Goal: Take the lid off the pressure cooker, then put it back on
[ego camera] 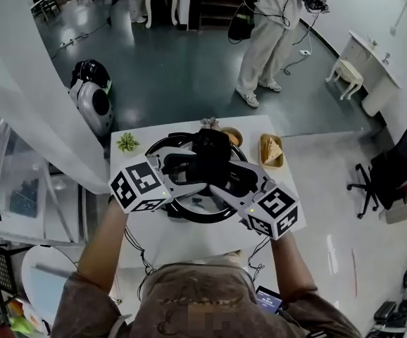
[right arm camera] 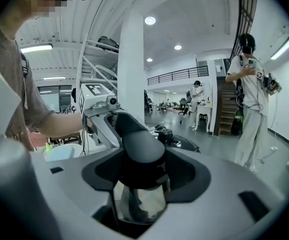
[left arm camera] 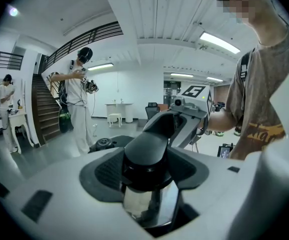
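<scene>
Left gripper (left arm camera: 148, 178), right gripper (right arm camera: 139, 178) both clamped on lid handle (left arm camera: 145, 151) — table (ego camera: 189, 241) only in head view

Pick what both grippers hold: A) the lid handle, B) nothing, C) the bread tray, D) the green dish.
A: each gripper view shows the black lid handle clamped between that gripper's jaws, and in the head view the left gripper and right gripper meet on it from opposite sides.
</scene>
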A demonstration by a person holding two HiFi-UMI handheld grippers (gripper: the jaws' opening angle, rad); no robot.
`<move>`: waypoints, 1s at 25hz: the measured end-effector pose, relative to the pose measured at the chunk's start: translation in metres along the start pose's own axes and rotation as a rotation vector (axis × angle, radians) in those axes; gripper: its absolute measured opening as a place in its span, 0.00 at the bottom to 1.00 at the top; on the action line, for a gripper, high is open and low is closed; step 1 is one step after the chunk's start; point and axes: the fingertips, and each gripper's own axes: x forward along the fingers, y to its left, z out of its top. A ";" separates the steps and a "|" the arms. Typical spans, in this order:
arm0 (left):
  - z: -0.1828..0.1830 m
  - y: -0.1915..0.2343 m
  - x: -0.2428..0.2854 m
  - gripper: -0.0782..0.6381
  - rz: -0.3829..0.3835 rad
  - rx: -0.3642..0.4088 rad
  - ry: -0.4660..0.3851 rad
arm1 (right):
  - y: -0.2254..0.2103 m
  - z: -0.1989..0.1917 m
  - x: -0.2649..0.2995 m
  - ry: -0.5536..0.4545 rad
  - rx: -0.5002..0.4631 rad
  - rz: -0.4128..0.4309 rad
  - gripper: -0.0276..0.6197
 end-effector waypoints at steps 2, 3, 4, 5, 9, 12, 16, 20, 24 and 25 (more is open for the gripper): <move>-0.012 0.011 -0.014 0.49 -0.020 0.008 0.002 | 0.006 0.002 0.021 0.003 0.007 -0.020 0.44; -0.017 0.017 -0.020 0.49 -0.029 0.009 0.002 | 0.009 0.003 0.030 0.004 0.011 -0.028 0.44; -0.021 0.021 -0.024 0.49 -0.038 0.008 0.002 | 0.010 0.004 0.037 0.005 0.017 -0.036 0.44; -0.024 0.024 -0.026 0.49 -0.046 0.006 0.002 | 0.011 0.004 0.041 0.006 0.024 -0.042 0.44; -0.025 0.026 -0.024 0.49 -0.062 0.006 0.009 | 0.008 0.002 0.042 0.007 0.044 -0.060 0.44; -0.027 0.029 -0.024 0.49 -0.069 0.012 0.007 | 0.007 0.002 0.045 0.012 0.053 -0.071 0.44; -0.030 0.033 -0.025 0.49 -0.085 0.009 0.006 | 0.007 0.001 0.050 0.008 0.083 -0.077 0.44; -0.030 0.035 -0.025 0.49 -0.093 0.019 0.005 | 0.006 0.001 0.051 -0.002 0.096 -0.081 0.44; -0.032 0.039 -0.026 0.49 -0.095 0.028 0.003 | 0.004 0.000 0.055 -0.001 0.106 -0.093 0.44; -0.032 0.040 -0.026 0.49 -0.097 0.031 0.003 | 0.004 -0.001 0.056 0.001 0.106 -0.098 0.44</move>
